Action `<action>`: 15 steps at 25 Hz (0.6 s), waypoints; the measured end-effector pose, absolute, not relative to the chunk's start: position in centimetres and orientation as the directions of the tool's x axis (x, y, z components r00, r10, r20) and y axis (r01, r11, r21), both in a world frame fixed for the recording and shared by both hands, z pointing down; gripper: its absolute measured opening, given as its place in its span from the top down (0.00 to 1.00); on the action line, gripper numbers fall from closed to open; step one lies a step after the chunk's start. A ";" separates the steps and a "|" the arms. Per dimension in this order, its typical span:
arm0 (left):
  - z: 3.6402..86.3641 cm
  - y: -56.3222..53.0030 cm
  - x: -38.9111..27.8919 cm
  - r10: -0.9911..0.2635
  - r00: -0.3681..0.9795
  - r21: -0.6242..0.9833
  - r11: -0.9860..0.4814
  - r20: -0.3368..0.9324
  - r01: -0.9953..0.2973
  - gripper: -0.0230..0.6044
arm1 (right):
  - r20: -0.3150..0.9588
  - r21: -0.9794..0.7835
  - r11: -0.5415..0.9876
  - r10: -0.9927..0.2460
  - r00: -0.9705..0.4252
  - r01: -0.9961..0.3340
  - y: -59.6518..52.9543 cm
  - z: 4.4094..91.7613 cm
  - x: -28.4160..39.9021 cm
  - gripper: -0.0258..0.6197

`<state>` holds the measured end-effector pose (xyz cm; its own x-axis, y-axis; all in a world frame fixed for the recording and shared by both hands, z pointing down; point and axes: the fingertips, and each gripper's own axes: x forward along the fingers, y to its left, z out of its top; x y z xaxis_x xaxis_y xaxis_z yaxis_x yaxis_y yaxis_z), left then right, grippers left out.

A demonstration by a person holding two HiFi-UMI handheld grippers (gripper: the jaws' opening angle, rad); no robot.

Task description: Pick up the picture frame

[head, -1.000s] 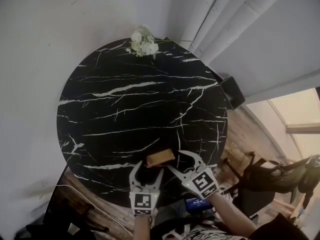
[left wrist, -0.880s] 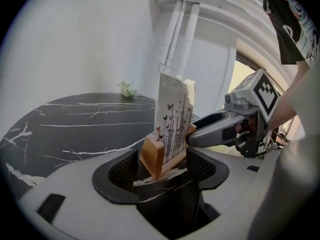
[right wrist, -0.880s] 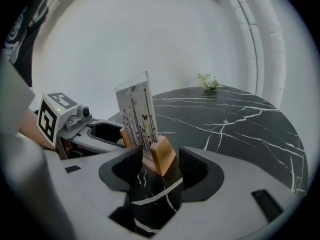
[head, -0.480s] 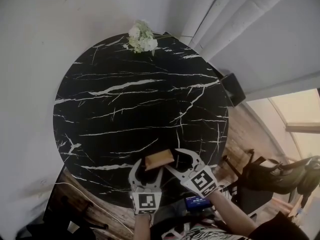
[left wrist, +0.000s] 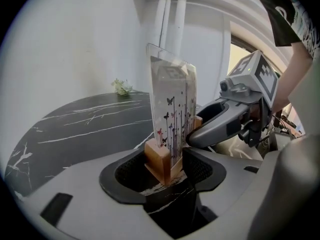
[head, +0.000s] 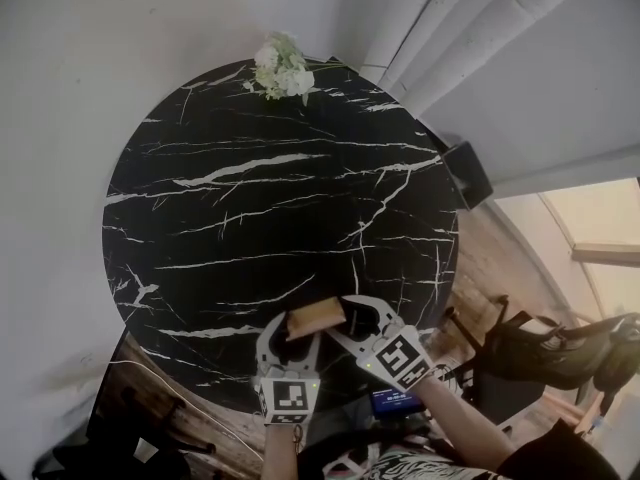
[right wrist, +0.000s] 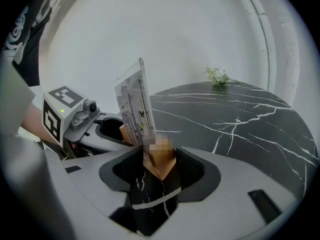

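The picture frame (head: 318, 314) is a clear printed panel upright in a light wooden base, near the front edge of the round black marble table (head: 250, 198). My left gripper (head: 288, 334) sits at the base's left end. Its jaws are closing, with the wooden base (left wrist: 161, 160) between them and a slight gap still at one pad. My right gripper (head: 352, 318) is at the base's right end, and its pads lie against the wood (right wrist: 161, 160) on both sides. The panel (right wrist: 134, 106) rises above both grippers.
A small bunch of white flowers (head: 281, 69) stands at the table's far edge by the wall. To the right of the table are a dark box (head: 467, 174) on the floor and a dark chair (head: 545, 353). A cable and wooden floor show below the table's front edge.
Both grippers have edged in around the ends of the frame's base, and their jaws have narrowed on it. The frame stands in the same place.
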<state>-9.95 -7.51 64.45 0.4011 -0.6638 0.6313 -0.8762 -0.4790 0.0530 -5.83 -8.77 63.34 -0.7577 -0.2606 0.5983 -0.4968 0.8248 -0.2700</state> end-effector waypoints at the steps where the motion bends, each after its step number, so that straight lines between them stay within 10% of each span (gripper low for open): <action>1: 64.4 -7.6 -9.9 -0.663 0.404 0.055 -0.480 0.630 -0.875 0.57 | 0.598 -0.270 0.823 -0.263 -0.757 -0.500 -8.8 63.3 -5.8 0.66; 15: 64.2 -7.4 -9.9 -0.665 0.395 0.077 -0.454 0.634 -0.888 0.57 | 0.601 -0.264 0.816 -0.278 -0.749 -0.514 -8.7 63.0 -5.9 0.66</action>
<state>-9.93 -7.41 64.21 0.3946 -0.6647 0.6344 -0.8878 -0.4537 0.0769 -5.85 -8.70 63.02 -0.7494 -0.2781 0.6009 -0.5143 0.8160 -0.2638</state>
